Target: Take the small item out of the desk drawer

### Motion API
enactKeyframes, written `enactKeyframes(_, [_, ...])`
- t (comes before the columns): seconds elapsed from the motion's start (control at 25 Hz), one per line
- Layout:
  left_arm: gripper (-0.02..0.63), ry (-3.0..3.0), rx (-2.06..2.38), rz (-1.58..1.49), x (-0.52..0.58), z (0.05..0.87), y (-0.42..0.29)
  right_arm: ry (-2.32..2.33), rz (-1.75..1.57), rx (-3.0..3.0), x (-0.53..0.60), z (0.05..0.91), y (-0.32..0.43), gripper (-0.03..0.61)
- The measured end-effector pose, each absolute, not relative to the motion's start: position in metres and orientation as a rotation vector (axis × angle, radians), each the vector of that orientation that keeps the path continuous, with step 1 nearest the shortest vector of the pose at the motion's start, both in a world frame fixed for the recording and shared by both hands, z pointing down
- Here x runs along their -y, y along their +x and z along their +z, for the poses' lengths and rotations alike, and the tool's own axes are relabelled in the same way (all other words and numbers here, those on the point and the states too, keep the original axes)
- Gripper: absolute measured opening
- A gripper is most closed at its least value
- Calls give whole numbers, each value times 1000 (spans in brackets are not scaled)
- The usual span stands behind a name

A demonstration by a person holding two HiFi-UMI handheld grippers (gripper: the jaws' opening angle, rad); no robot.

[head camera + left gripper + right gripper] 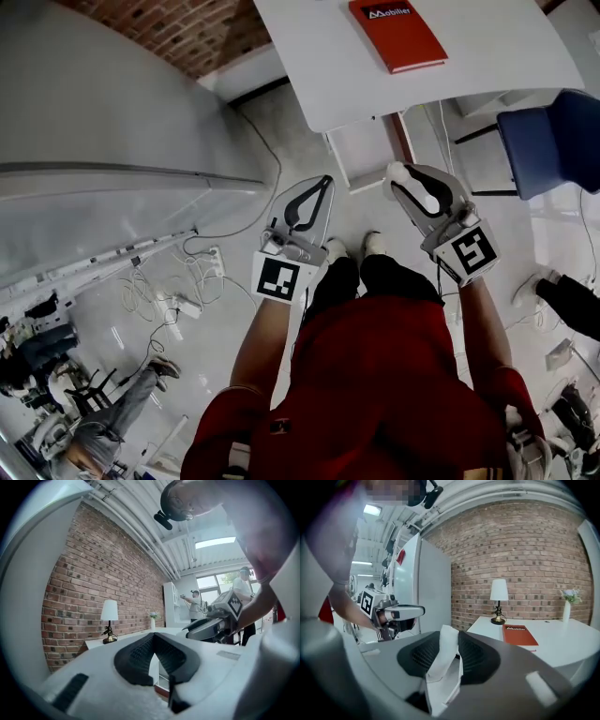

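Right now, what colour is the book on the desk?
The book is red, with white lettering; head view.

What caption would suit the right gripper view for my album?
Right gripper clamps a small white item, with a desk, red book and lamp beyond.

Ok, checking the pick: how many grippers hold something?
1: the right gripper, shut on a white item. The left gripper is shut and empty.
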State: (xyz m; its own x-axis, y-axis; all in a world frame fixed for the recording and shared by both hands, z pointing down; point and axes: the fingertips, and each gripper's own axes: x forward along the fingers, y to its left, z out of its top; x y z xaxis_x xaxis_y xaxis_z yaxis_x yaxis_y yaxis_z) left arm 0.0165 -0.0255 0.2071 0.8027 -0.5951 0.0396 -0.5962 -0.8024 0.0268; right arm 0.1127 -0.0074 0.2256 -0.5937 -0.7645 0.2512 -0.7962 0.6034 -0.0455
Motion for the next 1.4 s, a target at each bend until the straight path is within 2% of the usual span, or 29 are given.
enactKeyframes(0.68, [2, 3007, 896, 19, -20, 149, 38, 1442, 184, 2797, -50, 149, 147, 137])
enactKeyframes(1.4, [2, 3019, 889, 57, -21, 183, 31, 1418, 226, 2770, -58, 189, 147, 137])
